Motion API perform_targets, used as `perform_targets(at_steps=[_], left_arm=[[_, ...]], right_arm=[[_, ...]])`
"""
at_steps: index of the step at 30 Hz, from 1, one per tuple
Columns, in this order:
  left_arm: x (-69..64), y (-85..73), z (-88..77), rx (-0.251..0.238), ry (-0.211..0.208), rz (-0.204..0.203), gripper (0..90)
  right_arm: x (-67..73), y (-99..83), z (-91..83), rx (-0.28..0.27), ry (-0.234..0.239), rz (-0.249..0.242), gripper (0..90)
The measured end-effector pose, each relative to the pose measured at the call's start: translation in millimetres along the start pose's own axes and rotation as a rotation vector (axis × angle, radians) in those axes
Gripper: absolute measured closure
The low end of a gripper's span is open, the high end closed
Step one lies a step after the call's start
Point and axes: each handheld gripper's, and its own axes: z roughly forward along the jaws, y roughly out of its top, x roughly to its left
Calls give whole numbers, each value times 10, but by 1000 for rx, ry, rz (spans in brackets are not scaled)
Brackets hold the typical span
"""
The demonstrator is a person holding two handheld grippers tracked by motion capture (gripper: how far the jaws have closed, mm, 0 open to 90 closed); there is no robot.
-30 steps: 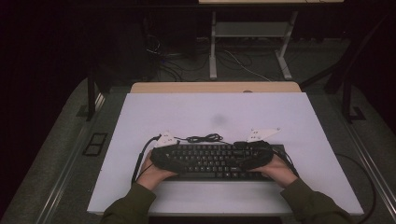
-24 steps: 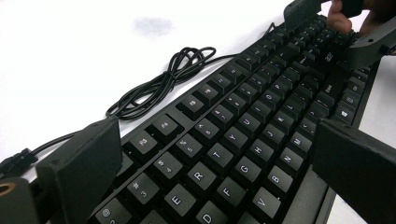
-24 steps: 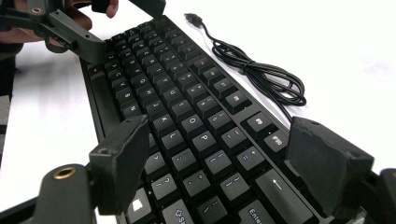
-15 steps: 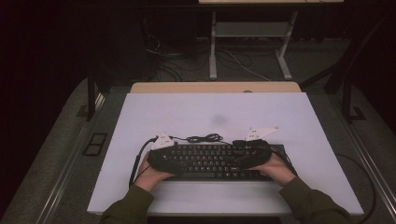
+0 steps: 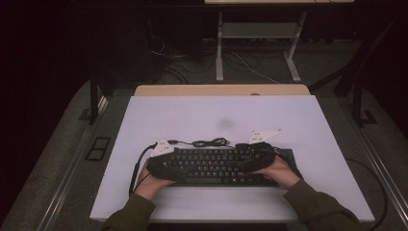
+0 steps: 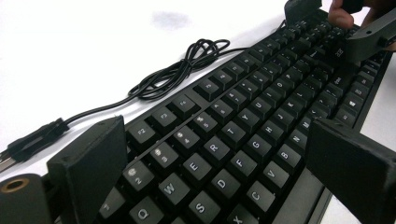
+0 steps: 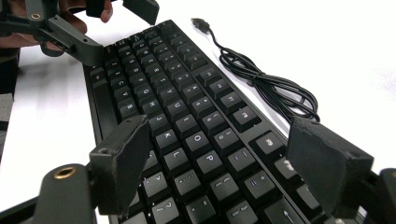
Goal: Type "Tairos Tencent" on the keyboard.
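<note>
A black keyboard (image 5: 211,166) lies lengthwise on the white table (image 5: 216,115), its coiled black cable (image 5: 209,142) just behind it. My left gripper (image 5: 162,164) is at the keyboard's left end and my right gripper (image 5: 261,161) at its right end. In the left gripper view the left gripper (image 6: 217,142) is open, one jaw at the keyboard's (image 6: 243,135) back edge and one at its front edge. The right gripper (image 7: 224,137) straddles the keyboard (image 7: 187,107) the same way. I cannot tell whether the pads touch the edges. The USB plug (image 7: 201,22) lies loose.
A wooden table edge (image 5: 221,90) adjoins the far side of the white table. Beyond it, a metal frame (image 5: 260,48) and loose cables sit on the dark floor. Each gripper's own cable trails off the table near the person's forearms.
Both grippers have shifted slightly along the keyboard's ends. The left one has edged a little to the left. The keyboard stays in nearly the same place.
</note>
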Motion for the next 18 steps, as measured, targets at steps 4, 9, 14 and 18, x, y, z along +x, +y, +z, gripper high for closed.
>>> perform_targets(at_steps=[4,9,14,18], left_arm=[[3,-19,-25,-3,8,-6,59],[5,-53,-60,2,15,-7,64],[13,-89,-108,-1,23,-14,88],[25,-114,-146,-5,28,-17,147]], right_arm=[[5,19,33,2,7,-4,213],[8,40,69,3,16,-11,214],[21,71,116,6,27,-17,214],[25,89,150,10,37,-24,214]])
